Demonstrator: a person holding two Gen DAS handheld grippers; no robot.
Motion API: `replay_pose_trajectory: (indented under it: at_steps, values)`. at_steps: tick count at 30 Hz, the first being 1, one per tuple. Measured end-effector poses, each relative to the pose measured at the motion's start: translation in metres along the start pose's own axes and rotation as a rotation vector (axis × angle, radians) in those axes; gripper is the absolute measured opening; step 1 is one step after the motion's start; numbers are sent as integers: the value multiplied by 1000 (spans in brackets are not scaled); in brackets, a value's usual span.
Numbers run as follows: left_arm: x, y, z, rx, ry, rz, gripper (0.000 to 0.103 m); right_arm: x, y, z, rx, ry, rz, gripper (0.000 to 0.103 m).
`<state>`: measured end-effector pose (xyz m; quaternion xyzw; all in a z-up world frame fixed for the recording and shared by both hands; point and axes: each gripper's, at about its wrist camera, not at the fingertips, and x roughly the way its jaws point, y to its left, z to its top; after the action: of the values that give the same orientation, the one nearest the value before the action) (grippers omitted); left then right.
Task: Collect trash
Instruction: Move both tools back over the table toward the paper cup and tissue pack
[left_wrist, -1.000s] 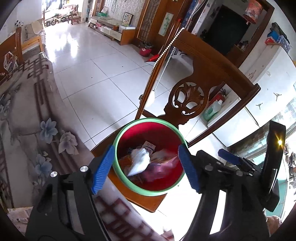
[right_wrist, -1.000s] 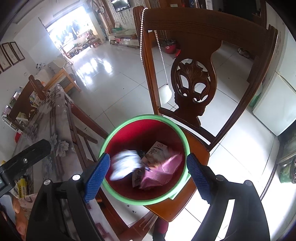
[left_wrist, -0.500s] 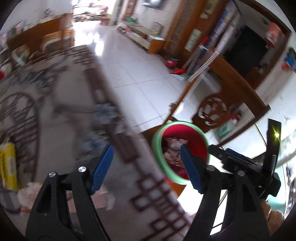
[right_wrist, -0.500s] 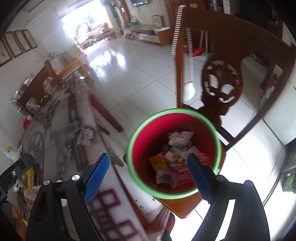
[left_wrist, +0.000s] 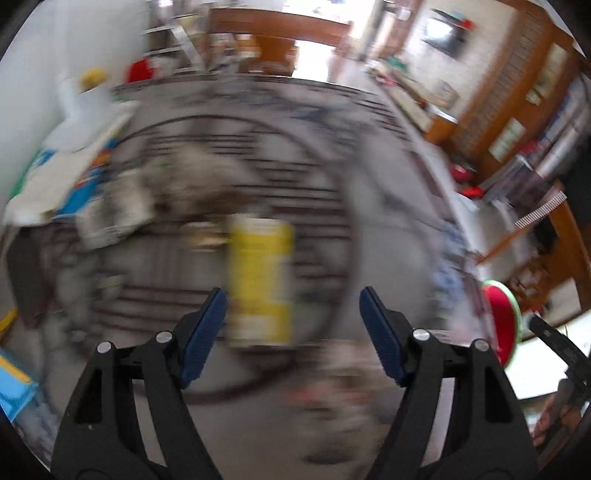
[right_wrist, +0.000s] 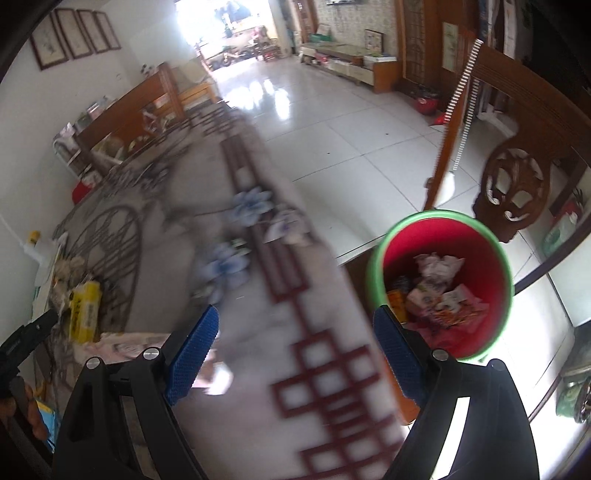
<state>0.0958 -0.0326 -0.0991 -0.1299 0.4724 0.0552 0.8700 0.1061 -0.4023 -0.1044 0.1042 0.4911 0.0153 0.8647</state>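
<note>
In the left wrist view the left gripper (left_wrist: 291, 325) stands wide apart, and nothing is between its 2 blue pads (left_wrist: 201, 334). It is above the patterned tablecloth (left_wrist: 388, 206). This whole view is strongly blurred. Just beyond the pads, a little nearer to the left one, a yellow packet (left_wrist: 260, 280) lies on the cloth; its print is not readable. Near the lower middle there is a pale crumpled thing (left_wrist: 332, 384), too blurred to name. Further left a heap of papers and cloths (left_wrist: 66, 181) lies on the table. At the right edge, past the table, a part of the red bin with a green rim (left_wrist: 502, 321) shows.

In the right wrist view the right gripper (right_wrist: 295, 347) is also wide apart and holds nothing. It is over the table edge, where the cloth (right_wrist: 258, 406) has a dark red square border. The bin (right_wrist: 480, 332) stands on a wooden chair just to the right of the table, and crumpled paper and wrappers (right_wrist: 436, 291) lie inside it. At the far left of the table the yellow packet (right_wrist: 84, 310) lies beside a flat pale wrapper (right_wrist: 122, 343). Behind the bin rises the carved chair back (right_wrist: 517, 184), and beyond it is a white tiled floor (right_wrist: 332, 122).
</note>
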Motion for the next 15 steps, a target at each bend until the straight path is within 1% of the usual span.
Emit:
replay_pose_trajectory:
  at_steps: [3, 7, 9, 11, 12, 15]
  values:
    - [-2, 50, 10, -17, -17, 79, 72, 4, 33, -8, -18, 14, 18, 82]
    - [4, 100, 36, 19, -28, 181, 73, 6, 79, -22, -60, 22, 40, 83]
    - [15, 119, 50, 42, -9, 204, 76, 5, 93, -28, -70, 25, 45, 83]
    - [30, 133, 60, 57, 28, 225, 77, 4, 104, -35, -71, 29, 47, 83]
    - [40, 140, 66, 56, 60, 222, 77, 3, 108, -38, -69, 30, 46, 83]
    - [64, 153, 73, 50, 110, 200, 77, -1, 115, -44, -59, 28, 36, 82]
